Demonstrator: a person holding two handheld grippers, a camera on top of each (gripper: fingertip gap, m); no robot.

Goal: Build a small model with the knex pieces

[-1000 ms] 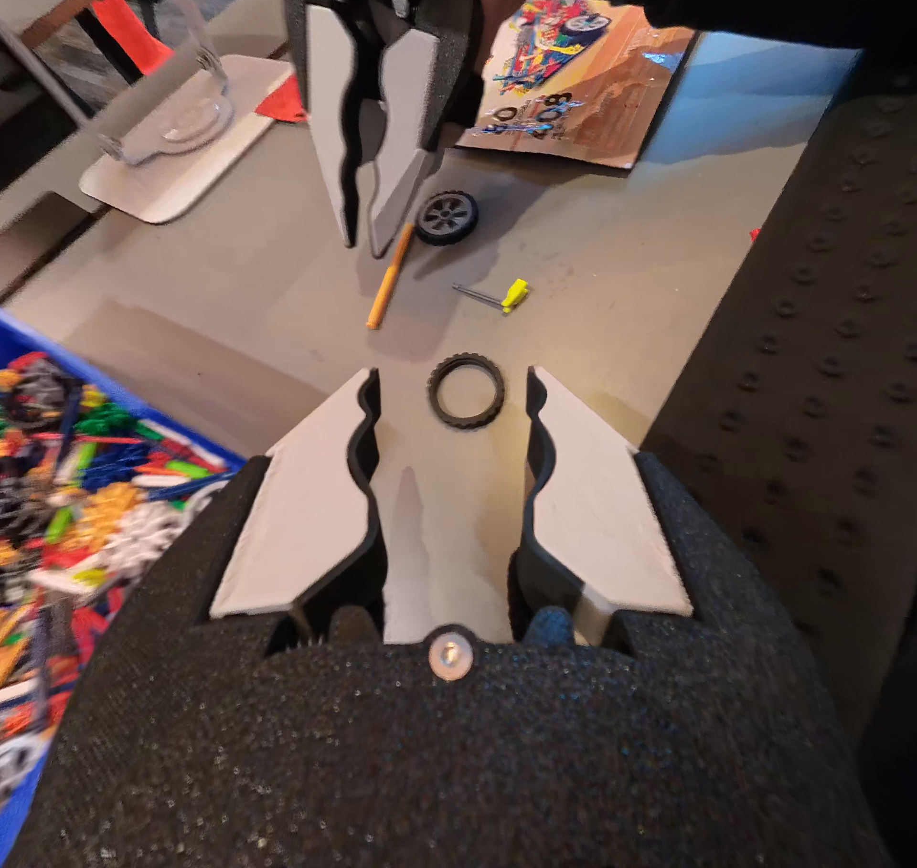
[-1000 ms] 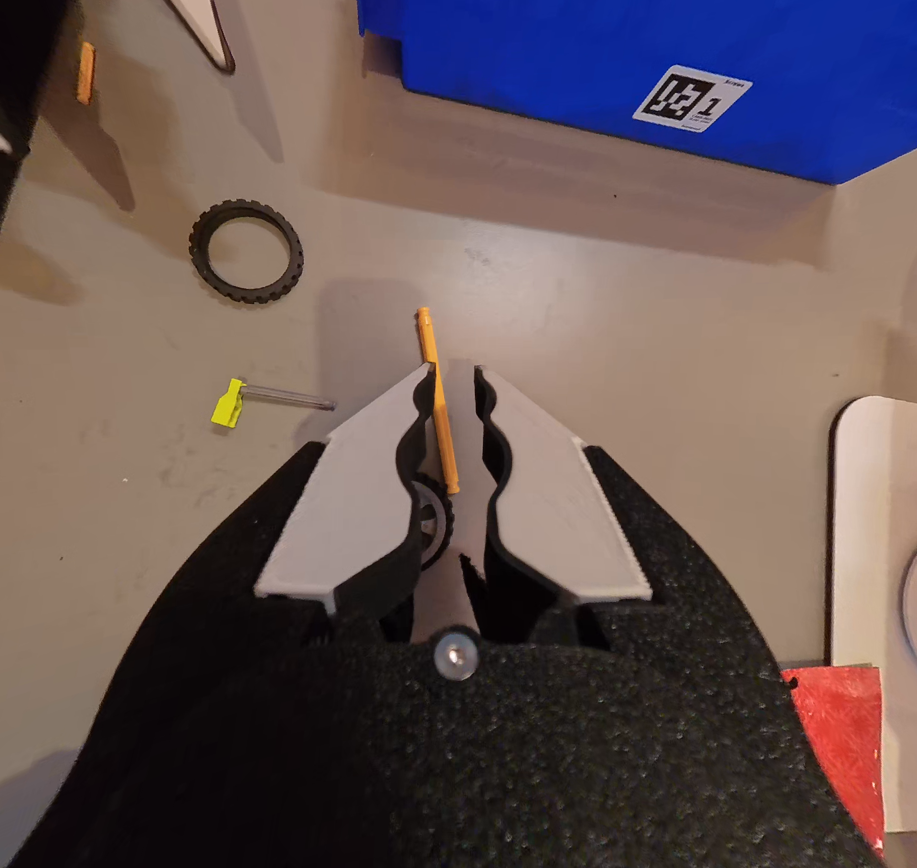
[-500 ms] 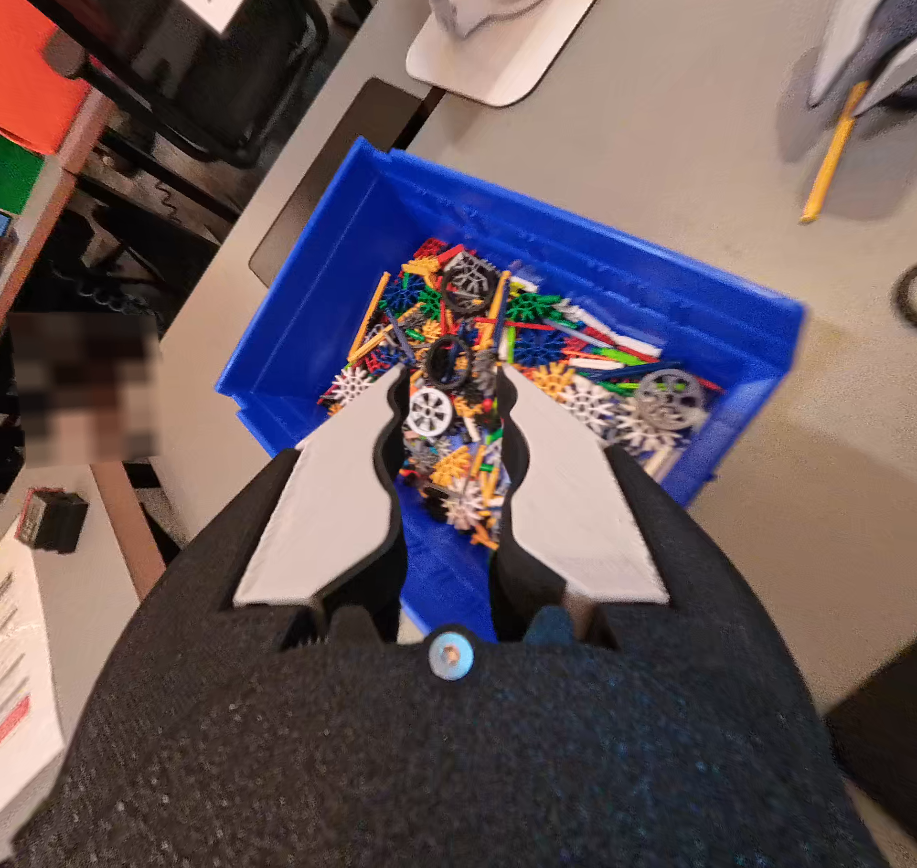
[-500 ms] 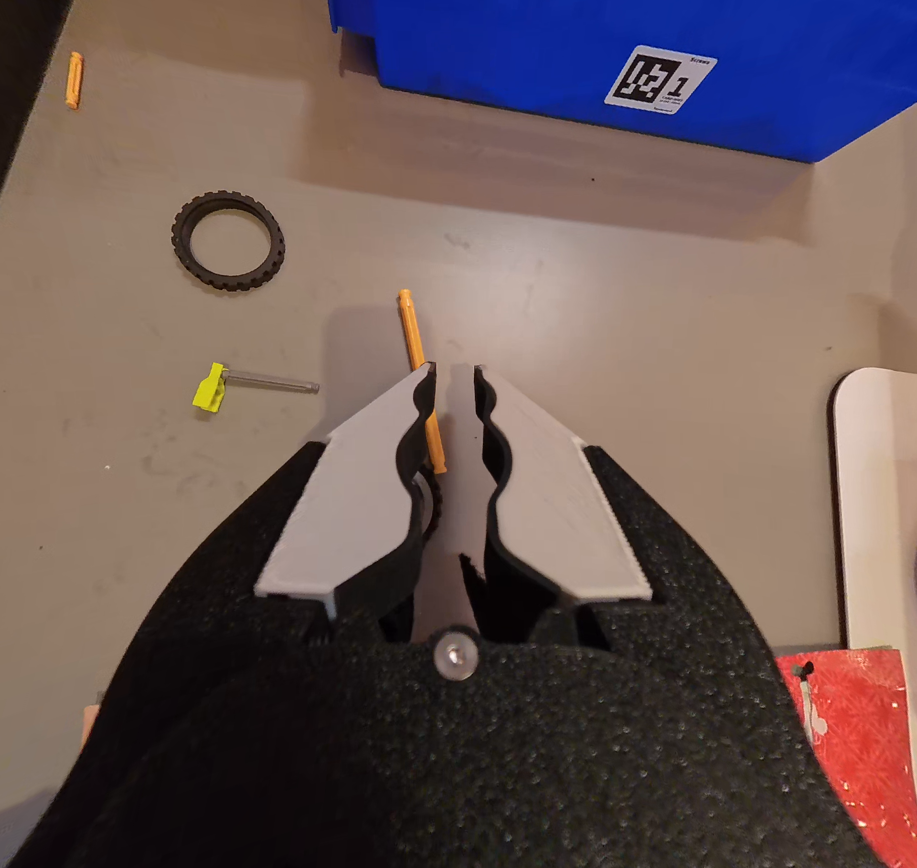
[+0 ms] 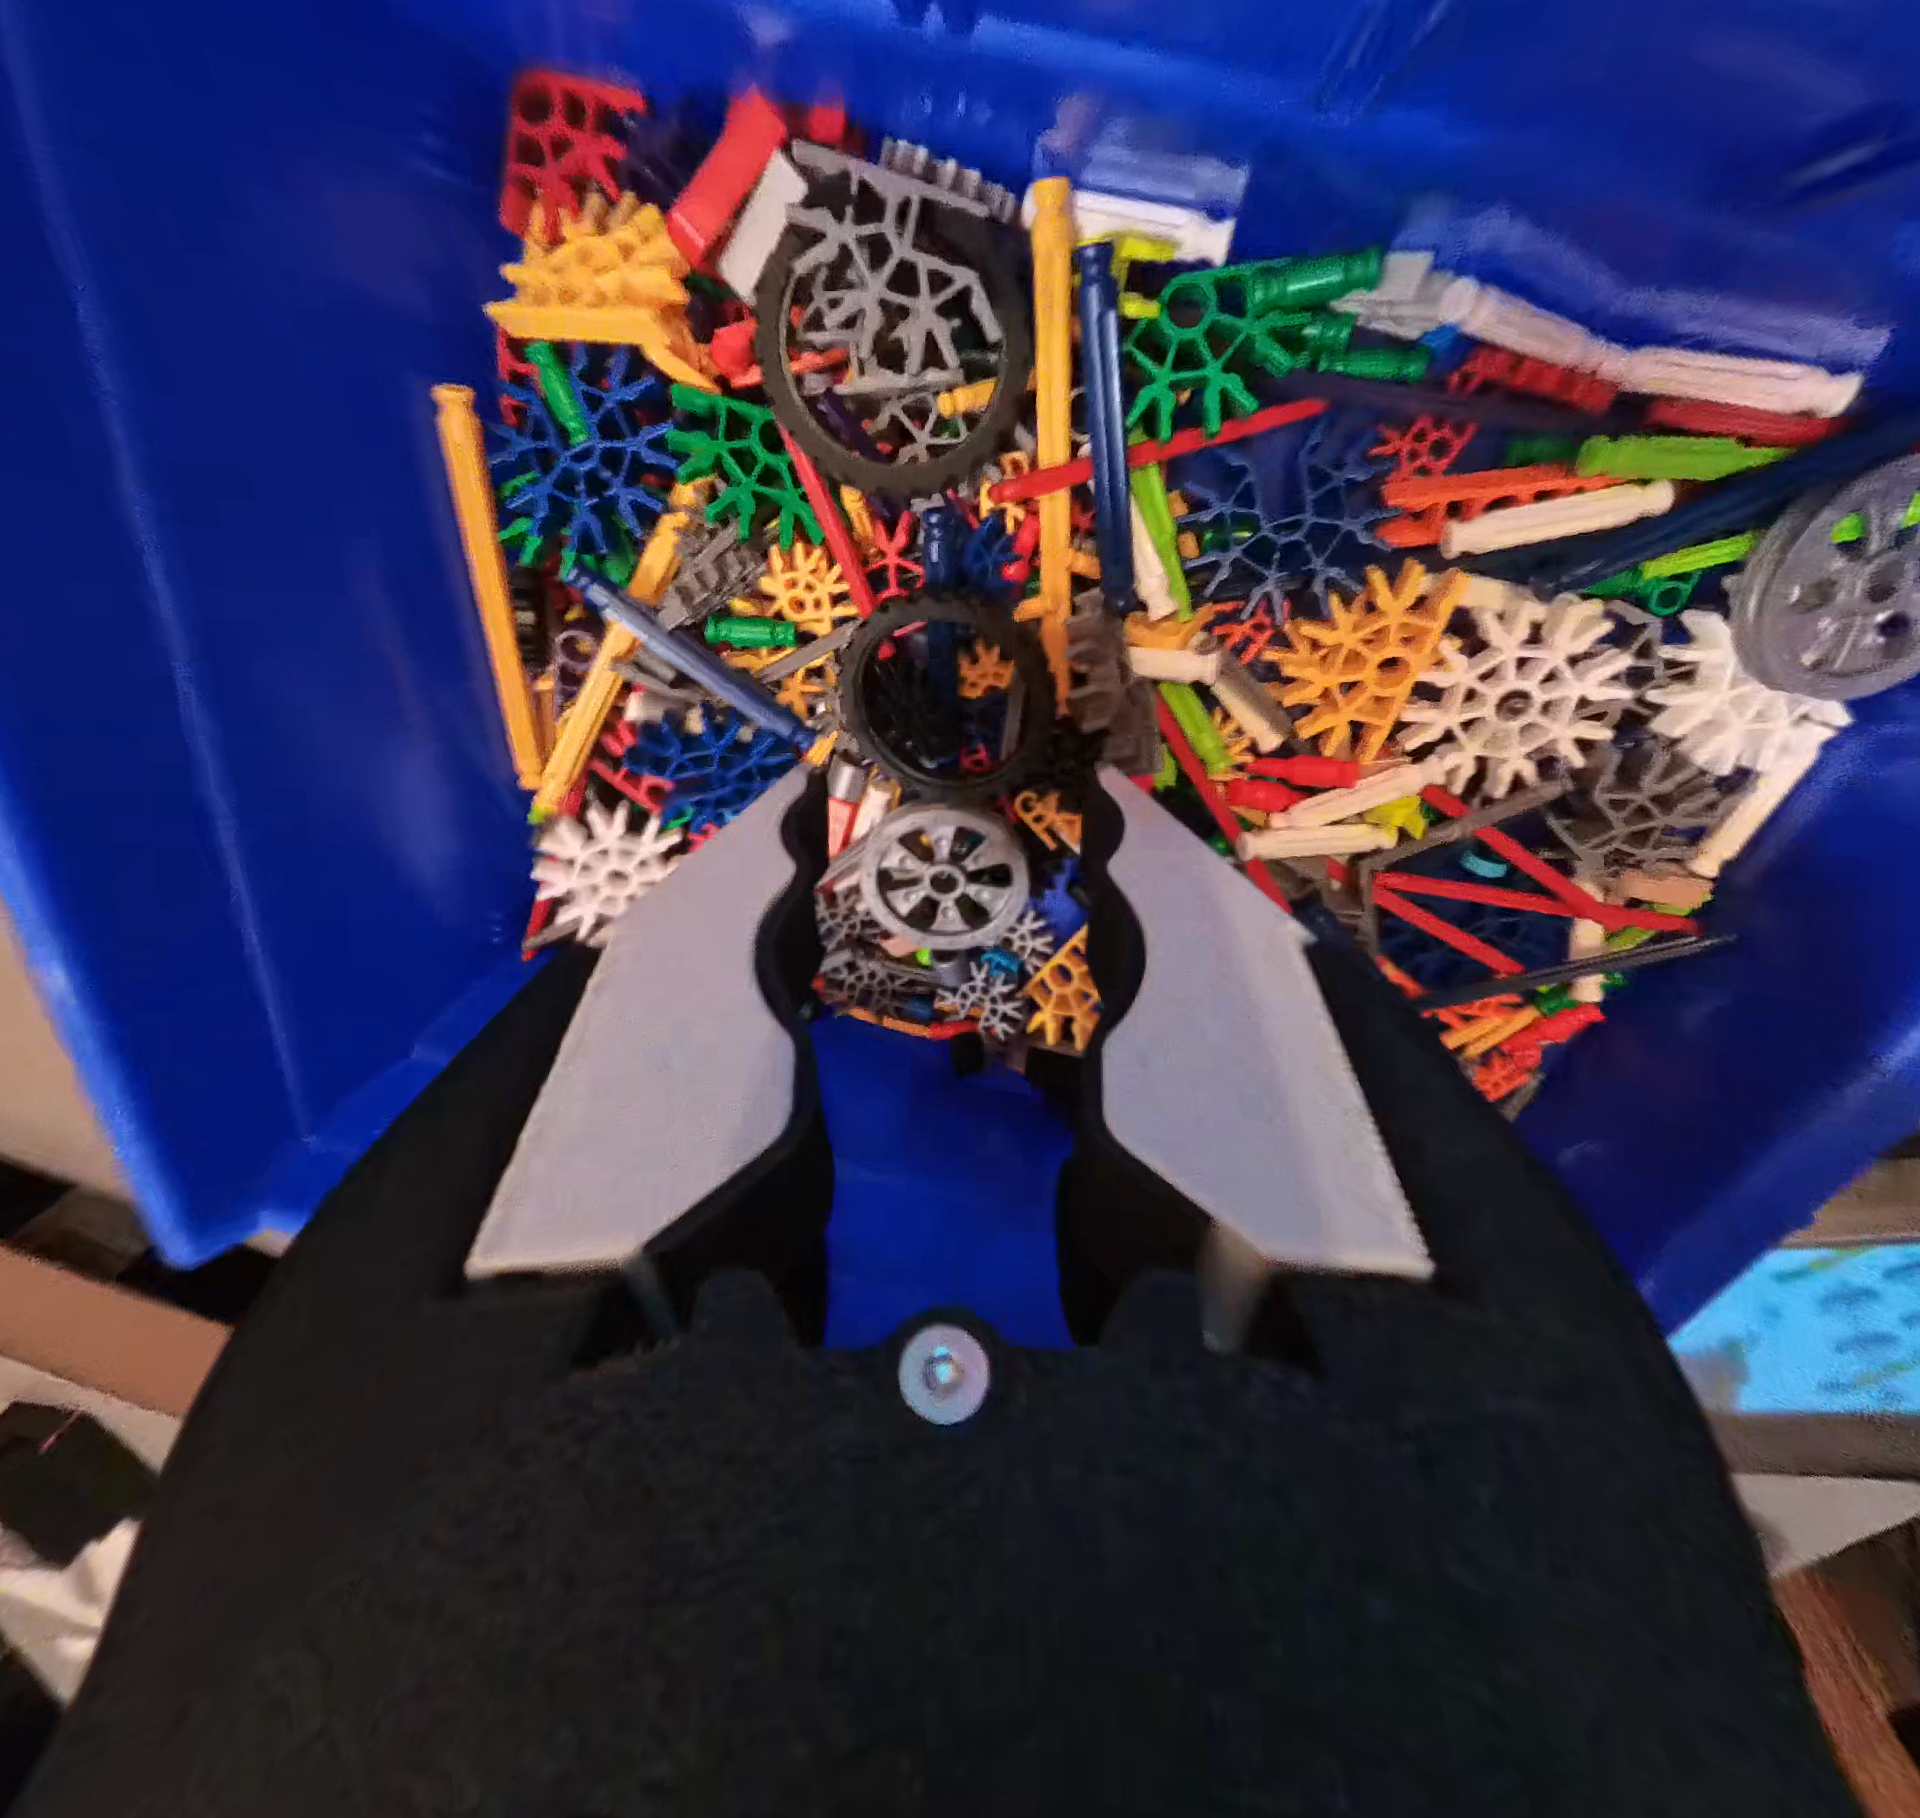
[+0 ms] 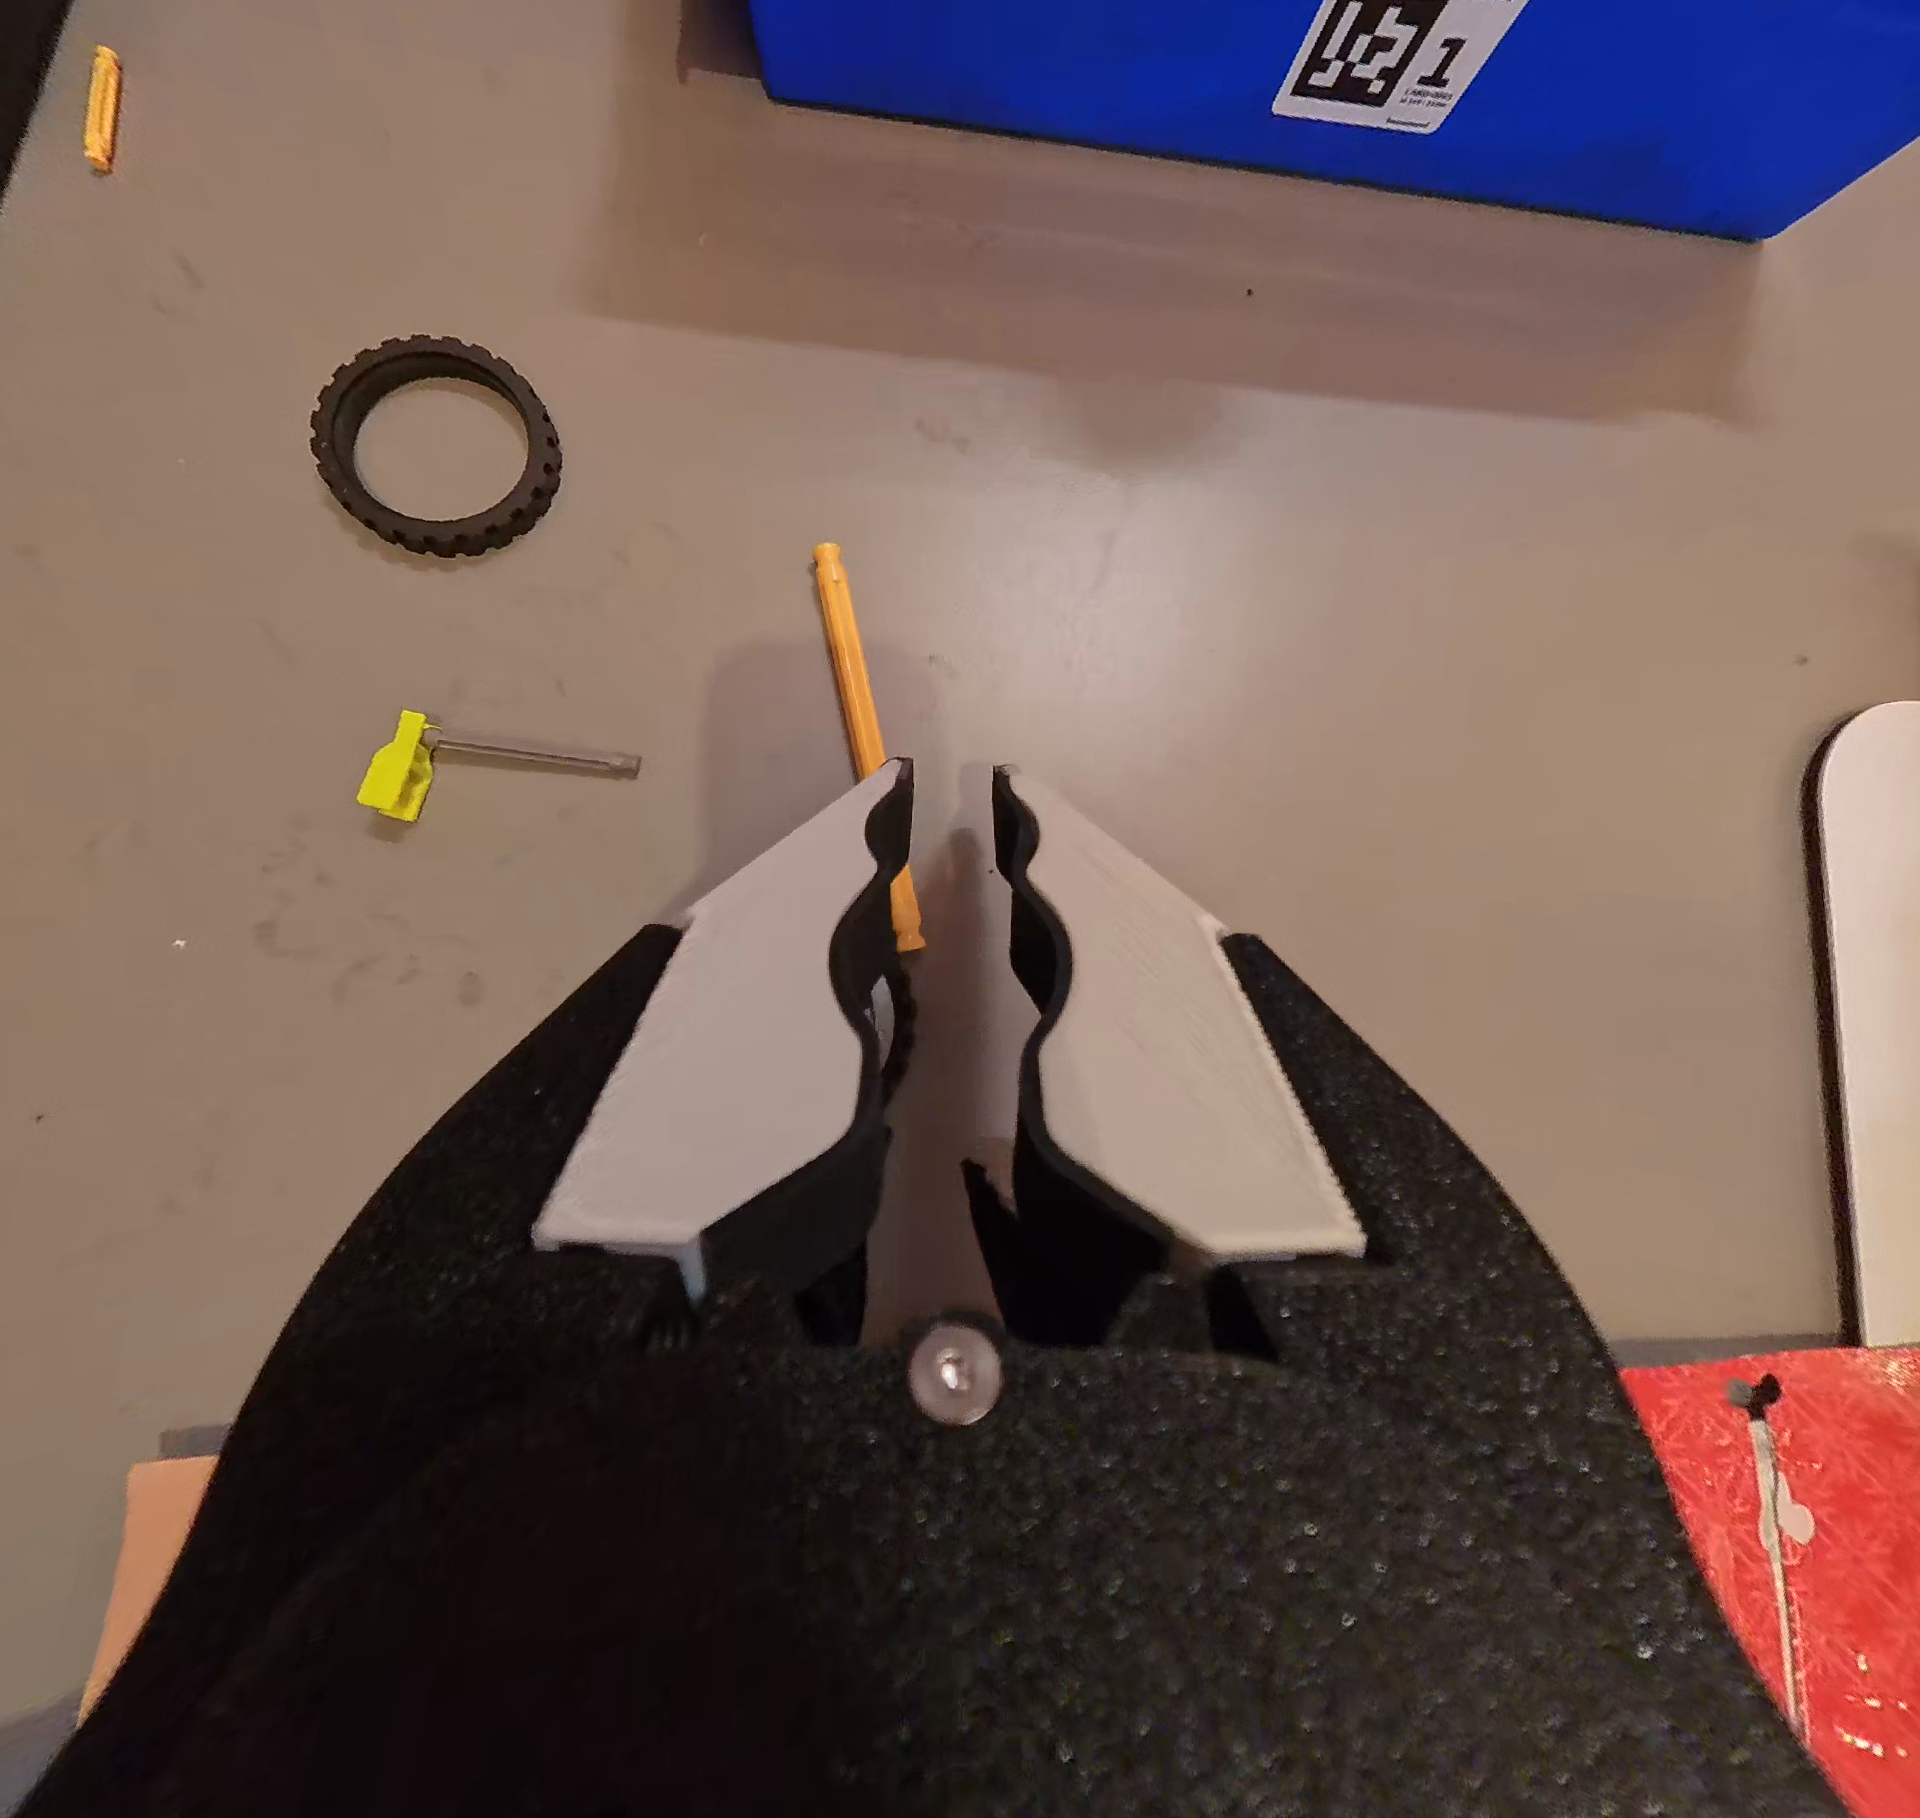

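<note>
Your grey worktop (image 6: pixel 1299 625) carried a blue bin (image 5: pixel 239 542), whose outer wall bore a white sticker with a black square code (image 6: pixel 1397 49). Inside the bin lay a heap of coloured rods, snowflake connectors and wheels. Your left hand-held gripper (image 5: pixel 951 792) hung over that heap with its jaws spread apart and nothing between them; a small grey spoked wheel (image 5: pixel 940 880) showed in the gap, with a black tyre ring (image 5: pixel 940 703) just beyond the tips and a larger black tyre (image 5: pixel 894 345) farther back. Your right hand-held gripper (image 6: pixel 951 781) hovered low over the worktop, jaws narrowed to a slim gap but not touching, holding nothing. An orange rod (image 6: pixel 857 708) lay flat under its left finger, running out past the tip. Part of a black toothed wheel (image 6: pixel 902 1036) peeked from under that same finger. To the left, well apart, lay a black tyre ring (image 6: pixel 436 449), a yellow-headed metal pin (image 6: pixel 468 760), and a short orange piece (image 6: pixel 102 106) near the worktop's edge. A red sheet (image 6: pixel 1808 1560) lay at the lower right.
</note>
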